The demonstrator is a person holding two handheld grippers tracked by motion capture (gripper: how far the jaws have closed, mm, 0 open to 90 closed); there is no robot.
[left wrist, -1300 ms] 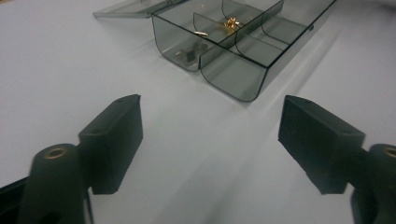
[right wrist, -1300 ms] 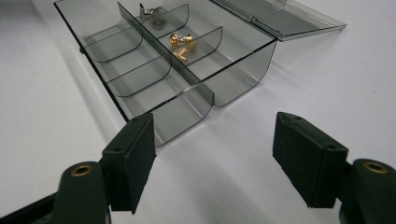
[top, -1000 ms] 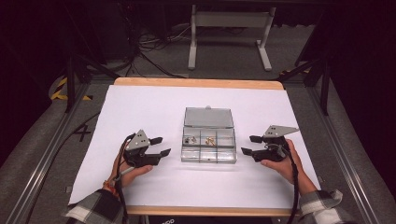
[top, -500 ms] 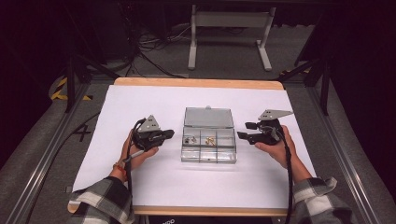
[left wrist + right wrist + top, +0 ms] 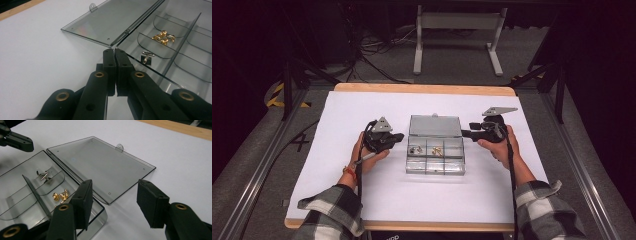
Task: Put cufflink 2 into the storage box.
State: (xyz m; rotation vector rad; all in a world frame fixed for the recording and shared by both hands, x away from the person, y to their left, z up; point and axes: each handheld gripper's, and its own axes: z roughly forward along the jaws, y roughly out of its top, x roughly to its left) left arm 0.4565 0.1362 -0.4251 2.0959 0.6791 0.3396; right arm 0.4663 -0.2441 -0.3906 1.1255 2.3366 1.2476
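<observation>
Fingers of the left gripper (image 5: pixel 115 53) are pressed together on nothing, their tips at the left wall of the clear compartment box (image 5: pixel 435 167) at the centre of the white tabletop (image 5: pixel 337 125). Its lid (image 5: pixel 435 125) lies open and flat. Silver cufflinks (image 5: pixel 146 56), apparently, and gold ones (image 5: pixel 163 37) occupy neighbouring compartments. Right gripper (image 5: pixel 113 202) fingers have just been closing, still half apart, nothing clamped, over the box's right corner.

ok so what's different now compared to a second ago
Both hands moved away from the person, up along the sides of the clear box. The left gripper closed its jaws on nothing and sits at the box's left edge. The right gripper has just been closing, nothing between its jaws. The box, open lid and cufflinks stayed put.
</observation>
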